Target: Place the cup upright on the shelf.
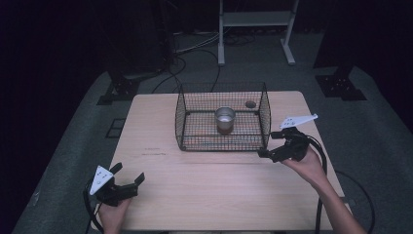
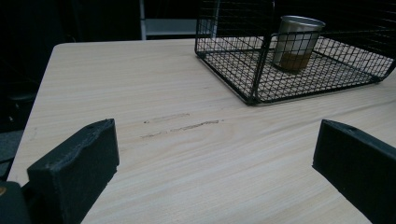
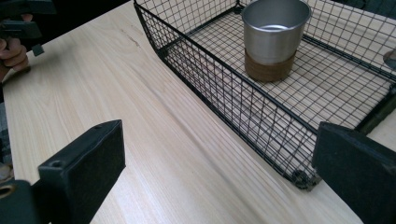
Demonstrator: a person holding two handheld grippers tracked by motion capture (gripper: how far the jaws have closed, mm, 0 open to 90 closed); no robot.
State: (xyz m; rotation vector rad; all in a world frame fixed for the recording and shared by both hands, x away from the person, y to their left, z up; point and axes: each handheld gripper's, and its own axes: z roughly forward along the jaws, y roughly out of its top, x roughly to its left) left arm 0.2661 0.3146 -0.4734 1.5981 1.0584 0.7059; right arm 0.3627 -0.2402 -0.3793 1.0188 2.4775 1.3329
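We see two black grippers, the left gripper (image 1: 130, 179) and the right gripper (image 1: 263, 153). Each has blocky black jaws, a white pointy plate on top, and a black cable at 6 o'clock.
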